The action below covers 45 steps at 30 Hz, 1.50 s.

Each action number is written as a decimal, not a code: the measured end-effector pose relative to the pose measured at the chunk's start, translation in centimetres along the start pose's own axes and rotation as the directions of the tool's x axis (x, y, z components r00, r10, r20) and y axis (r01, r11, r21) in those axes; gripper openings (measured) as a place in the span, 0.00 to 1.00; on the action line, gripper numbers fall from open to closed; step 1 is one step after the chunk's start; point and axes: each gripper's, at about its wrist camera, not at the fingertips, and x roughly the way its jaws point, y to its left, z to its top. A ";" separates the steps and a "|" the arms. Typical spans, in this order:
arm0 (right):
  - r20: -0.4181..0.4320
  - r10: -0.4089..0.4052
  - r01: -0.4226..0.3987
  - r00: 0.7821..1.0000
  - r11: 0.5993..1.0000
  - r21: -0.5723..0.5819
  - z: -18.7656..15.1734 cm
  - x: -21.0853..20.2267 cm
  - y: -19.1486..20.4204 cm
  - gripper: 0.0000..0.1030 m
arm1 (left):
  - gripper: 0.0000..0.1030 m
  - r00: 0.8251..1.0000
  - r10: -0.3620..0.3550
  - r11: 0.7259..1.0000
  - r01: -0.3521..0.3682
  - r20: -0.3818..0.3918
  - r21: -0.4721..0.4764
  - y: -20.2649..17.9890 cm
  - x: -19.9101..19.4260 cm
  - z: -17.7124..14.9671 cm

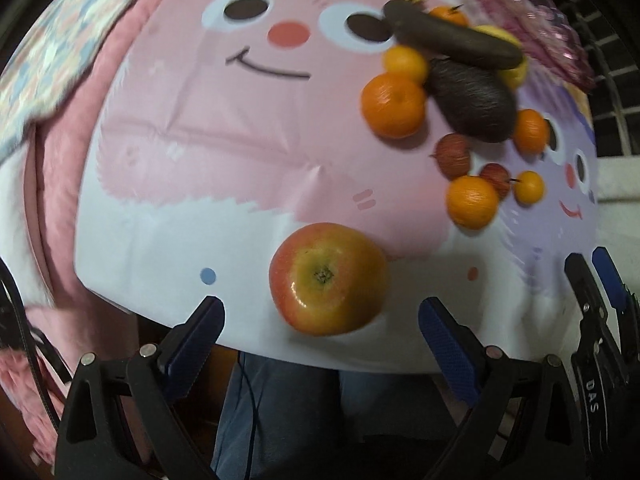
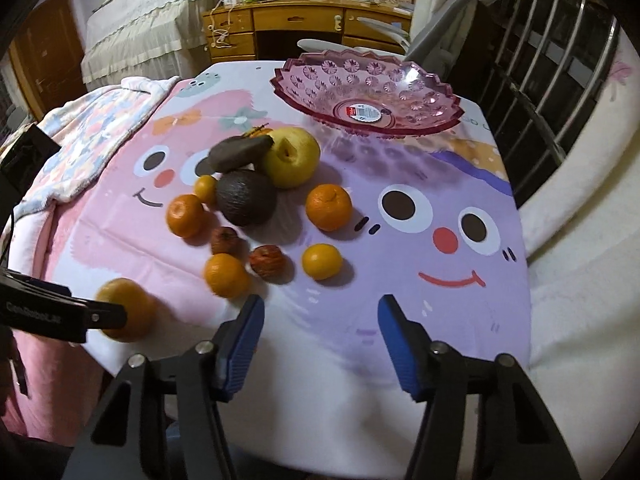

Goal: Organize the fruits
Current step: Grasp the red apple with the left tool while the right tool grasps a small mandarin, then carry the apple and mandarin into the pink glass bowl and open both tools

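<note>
Left hand-held gripper (image 1: 322,318) jaws apart, apple (image 1: 328,279) between them on counter (image 1: 160,240). Right hand-held gripper (image 2: 320,330) jaws apart, empty. Pink bowl (image 2: 366,94) beyond fruit.

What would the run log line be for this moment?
stage: pre-grasp | left gripper: open, apple at jaws | right gripper: open, empty | bowl: empty

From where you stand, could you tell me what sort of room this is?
Probably a bedroom at home: a wooden desk with drawers, a draped bed, and a cartoon-print tablecloth holding fruit and a pink bowl.
</note>
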 end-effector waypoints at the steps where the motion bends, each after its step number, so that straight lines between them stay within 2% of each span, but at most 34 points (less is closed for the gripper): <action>1: 0.005 0.005 -0.005 1.000 1.000 -0.013 0.0 0.8 -0.3 0.52 | 0.94 1.000 -0.004 1.000 0.003 -0.006 -0.015 0.1 0.5 0.0; 3: 0.020 0.004 -0.004 1.000 0.999 -0.034 0.1 1.9 -0.6 0.48 | 0.94 1.000 -0.012 0.999 0.011 -0.010 -0.039 0.2 1.3 0.1; 10: 0.047 0.052 -0.047 0.998 0.994 -0.094 0.5 5.2 -1.0 0.45 | 0.85 1.000 -0.020 0.995 0.018 -0.016 -0.098 0.6 3.6 0.1; 12: 0.043 0.052 -0.047 0.998 0.993 -0.113 0.5 6.0 -0.7 0.44 | 0.82 0.999 -0.027 0.994 0.024 -0.025 -0.110 0.8 4.3 -0.1; 14: 0.036 0.066 -0.062 0.997 0.991 -0.116 0.5 6.6 -0.6 0.42 | 0.74 0.999 -0.031 0.993 0.028 -0.025 -0.119 1.1 5.1 0.0; 17: 0.028 0.065 -0.061 0.998 0.992 -0.114 0.4 7.5 -0.4 0.40 | 0.73 0.999 -0.044 0.992 0.041 -0.024 -0.118 1.3 5.6 -0.2; 24: 0.037 0.043 -0.040 0.998 0.995 -0.092 0.6 8.5 -0.1 0.35 | 0.66 0.998 -0.055 0.997 0.054 -0.009 -0.051 0.9 6.3 0.6; 29: 0.032 0.016 -0.013 0.999 0.997 -0.080 0.9 8.7 0.4 0.35 | 0.66 0.994 -0.088 0.996 0.087 -0.061 -0.016 1.6 7.0 1.6; 31: 0.018 0.011 -0.010 1.000 0.998 -0.057 1.1 8.8 0.4 0.35 | 0.66 0.993 -0.079 0.997 0.080 -0.085 0.001 2.2 7.0 1.9; 36: -0.040 -0.016 0.016 0.999 1.000 0.011 1.6 8.5 0.4 0.34 | 0.66 0.991 -0.074 0.995 0.080 -0.110 0.053 3.5 5.7 3.1; 41: -0.060 -0.043 0.047 0.997 0.997 0.063 1.9 6.8 0.9 0.34 | 0.66 0.995 -0.056 0.986 0.068 -0.082 0.153 4.6 3.4 4.9; 45: -0.053 -0.076 0.081 0.996 0.992 0.097 2.4 5.1 1.3 0.34 | 0.66 0.998 -0.051 0.969 0.061 -0.046 0.238 3.4 0.9 7.2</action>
